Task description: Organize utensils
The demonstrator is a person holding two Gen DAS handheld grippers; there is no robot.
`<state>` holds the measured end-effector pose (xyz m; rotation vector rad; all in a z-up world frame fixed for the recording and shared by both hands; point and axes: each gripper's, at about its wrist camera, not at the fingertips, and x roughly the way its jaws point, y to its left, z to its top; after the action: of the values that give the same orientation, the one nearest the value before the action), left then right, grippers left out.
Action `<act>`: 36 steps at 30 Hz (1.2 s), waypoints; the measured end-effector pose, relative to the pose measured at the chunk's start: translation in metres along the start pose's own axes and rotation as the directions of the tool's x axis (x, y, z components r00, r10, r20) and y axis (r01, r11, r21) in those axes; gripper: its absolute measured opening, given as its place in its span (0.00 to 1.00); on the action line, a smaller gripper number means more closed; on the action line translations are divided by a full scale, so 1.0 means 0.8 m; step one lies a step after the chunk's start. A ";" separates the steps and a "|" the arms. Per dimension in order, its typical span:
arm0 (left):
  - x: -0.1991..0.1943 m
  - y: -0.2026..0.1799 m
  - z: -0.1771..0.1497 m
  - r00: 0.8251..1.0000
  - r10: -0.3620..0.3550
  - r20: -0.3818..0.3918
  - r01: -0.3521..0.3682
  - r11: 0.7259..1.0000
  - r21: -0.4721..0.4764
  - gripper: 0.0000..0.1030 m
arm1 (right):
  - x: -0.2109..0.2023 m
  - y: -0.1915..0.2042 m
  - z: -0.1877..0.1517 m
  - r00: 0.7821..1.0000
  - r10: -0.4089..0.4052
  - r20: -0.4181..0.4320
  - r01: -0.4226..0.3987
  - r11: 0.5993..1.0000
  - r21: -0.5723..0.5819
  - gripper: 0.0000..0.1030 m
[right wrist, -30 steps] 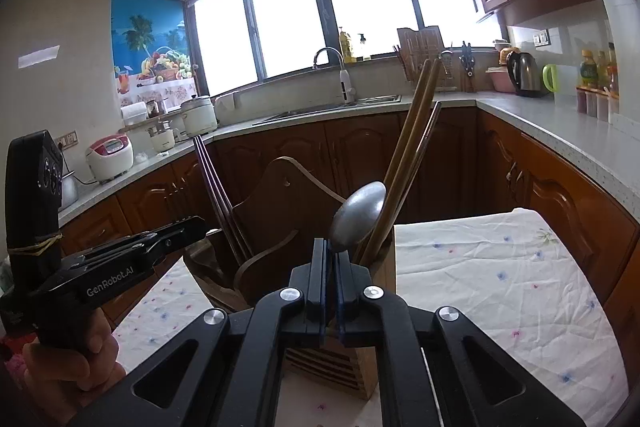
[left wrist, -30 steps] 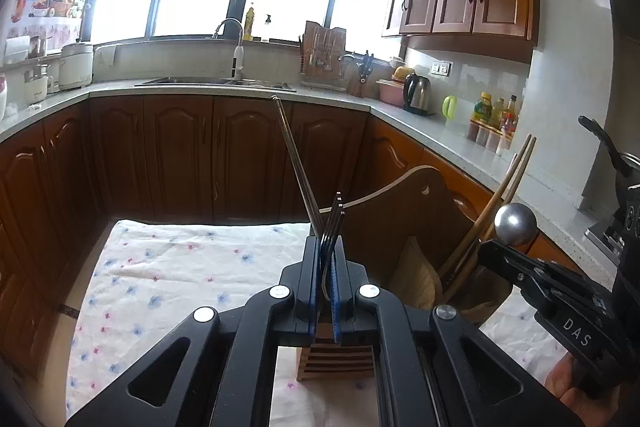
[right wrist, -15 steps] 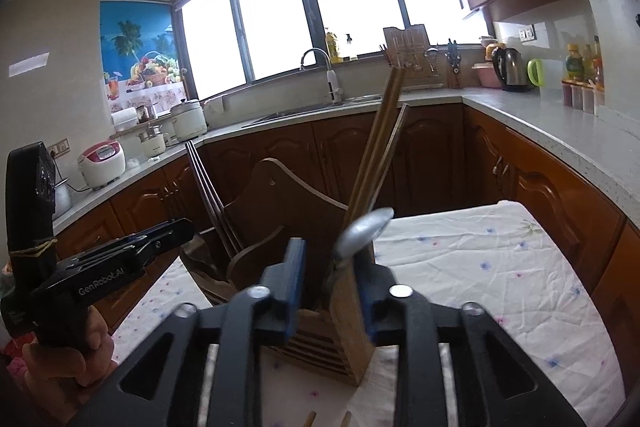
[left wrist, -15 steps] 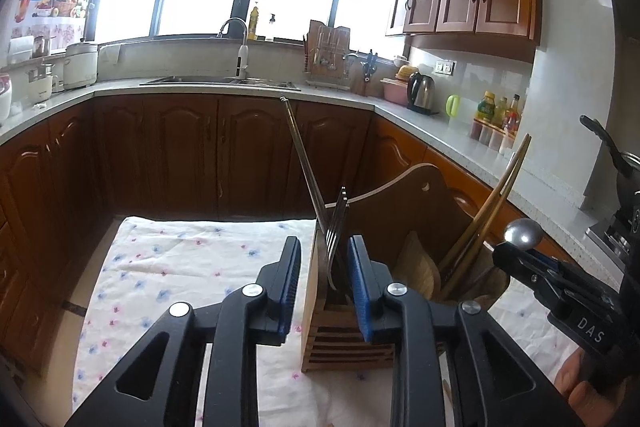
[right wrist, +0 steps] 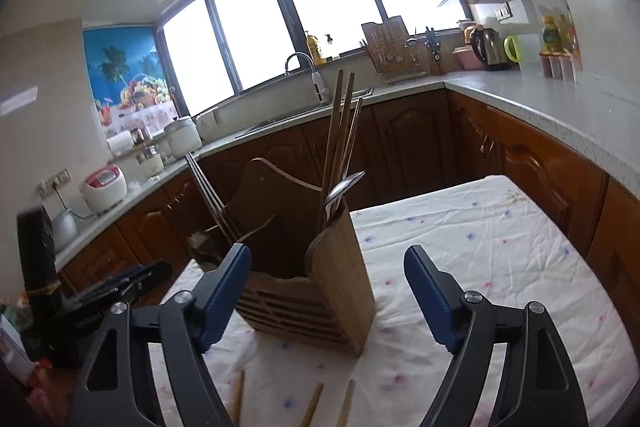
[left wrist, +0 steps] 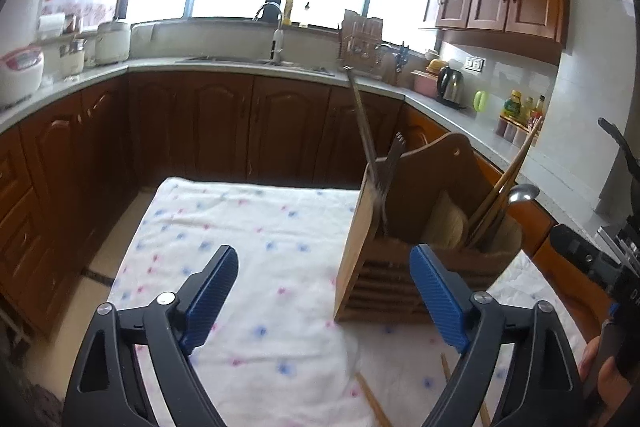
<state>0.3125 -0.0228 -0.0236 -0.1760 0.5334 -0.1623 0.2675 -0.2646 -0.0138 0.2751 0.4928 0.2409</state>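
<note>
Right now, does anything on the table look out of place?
Yes. Several loose wooden chopsticks lie on the floral tablecloth in front of the slatted wooden utensil holder, not inside it with the other chopsticks, spoon and fork. Both grippers are open and empty.

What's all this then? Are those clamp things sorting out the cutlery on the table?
A person holds a two-finger gripper in each hand and is tidying utensils into a wooden holder on a flowered tablecloth. Right now both the left gripper and the right gripper are open and hold nothing. A fork stands in one end of the holder, a spoon and wooden chopsticks in the other. A few loose chopsticks lie on the cloth, not yet put away.
</note>
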 end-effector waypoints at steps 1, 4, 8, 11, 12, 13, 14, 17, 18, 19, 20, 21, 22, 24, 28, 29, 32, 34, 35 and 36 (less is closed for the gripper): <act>-0.007 0.003 -0.003 1.000 0.004 -0.004 -0.004 1.000 -0.008 0.90 | -0.003 0.001 -0.001 1.000 0.002 0.000 -0.002 1.000 0.005 0.84; -0.024 0.009 -0.005 1.000 0.005 -0.005 -0.005 1.000 -0.025 0.90 | -0.017 0.004 -0.005 1.000 0.020 0.009 -0.020 1.000 0.023 0.86; -0.054 0.018 -0.015 1.000 0.014 -0.010 -0.014 0.999 -0.043 0.92 | -0.036 0.011 -0.011 0.999 0.046 0.020 -0.047 0.998 0.039 0.89; -0.080 0.030 -0.027 1.000 0.011 -0.015 -0.012 0.998 -0.069 0.93 | -0.054 0.017 -0.018 0.998 0.062 0.030 -0.064 0.997 0.044 0.91; -0.088 0.034 -0.031 1.000 0.012 -0.020 -0.013 0.997 -0.078 0.94 | -0.059 0.019 -0.021 0.997 0.068 0.032 -0.070 0.996 0.047 0.91; -0.096 0.037 -0.036 1.000 0.016 -0.024 -0.018 0.996 -0.085 0.94 | -0.064 0.021 -0.025 0.997 0.072 0.031 -0.073 0.996 0.049 0.92; -0.103 0.040 -0.039 0.999 0.019 -0.028 -0.022 0.996 -0.090 0.94 | -0.069 0.024 -0.029 0.997 0.076 0.031 -0.077 0.996 0.051 0.92; -0.126 0.046 -0.048 0.999 0.029 -0.036 -0.033 0.995 -0.097 0.95 | -0.083 0.029 -0.041 0.996 0.087 0.028 -0.088 0.994 0.059 0.93; -0.133 0.047 -0.052 0.999 0.031 -0.041 -0.035 0.994 -0.099 0.95 | -0.086 0.030 -0.044 0.996 0.090 0.026 -0.091 0.994 0.061 0.93; -0.137 0.049 -0.053 0.999 0.028 -0.044 -0.033 0.994 -0.101 0.94 | -0.090 0.031 -0.048 0.995 0.094 0.022 -0.095 0.993 0.063 0.93; -0.143 0.051 -0.056 0.999 0.025 -0.045 -0.030 0.994 -0.103 0.95 | -0.095 0.033 -0.052 0.995 0.095 0.021 -0.096 0.993 0.064 0.93; -0.148 0.051 -0.059 0.999 0.026 -0.047 -0.030 0.994 -0.105 0.95 | -0.099 0.034 -0.055 0.995 0.095 0.020 -0.096 0.993 0.065 0.93; -0.151 0.051 -0.061 0.998 0.026 -0.051 -0.031 0.994 -0.104 0.95 | -0.102 0.035 -0.059 0.995 0.095 0.019 -0.096 0.993 0.066 0.93; -0.160 0.050 -0.066 0.998 0.021 -0.060 -0.028 0.994 -0.103 0.95 | -0.109 0.035 -0.065 0.995 0.094 0.017 -0.095 0.993 0.069 0.93; -0.176 0.049 -0.073 0.998 0.022 -0.058 -0.028 0.994 -0.108 0.95 | -0.123 0.034 -0.076 0.996 0.090 0.012 -0.090 0.993 0.073 0.93; -0.179 0.048 -0.075 0.998 0.020 -0.061 -0.027 0.993 -0.111 0.95 | -0.126 0.034 -0.079 0.996 0.087 0.009 -0.087 0.993 0.075 0.93; -0.188 0.049 -0.083 0.997 0.016 -0.070 -0.025 0.992 -0.122 0.95 | -0.134 0.034 -0.088 0.996 0.083 0.008 -0.084 0.993 0.083 0.95; -0.192 0.049 -0.089 0.998 0.001 -0.071 -0.010 0.992 -0.127 0.95 | -0.138 0.035 -0.093 0.997 0.078 0.010 -0.078 0.994 0.080 0.95; -0.193 0.048 -0.091 0.997 0.008 -0.074 -0.017 0.992 -0.125 0.95 | -0.140 0.036 -0.097 0.997 0.074 0.009 -0.075 0.994 0.076 0.96; -0.195 0.047 -0.094 0.997 0.023 -0.077 -0.032 0.992 -0.119 0.96 | -0.141 0.036 -0.099 0.997 0.072 0.008 -0.072 0.995 0.073 0.96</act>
<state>0.1451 0.0352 -0.0190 -0.2807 0.6214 -0.1105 0.1270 -0.2548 -0.0233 0.3654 0.4872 0.2927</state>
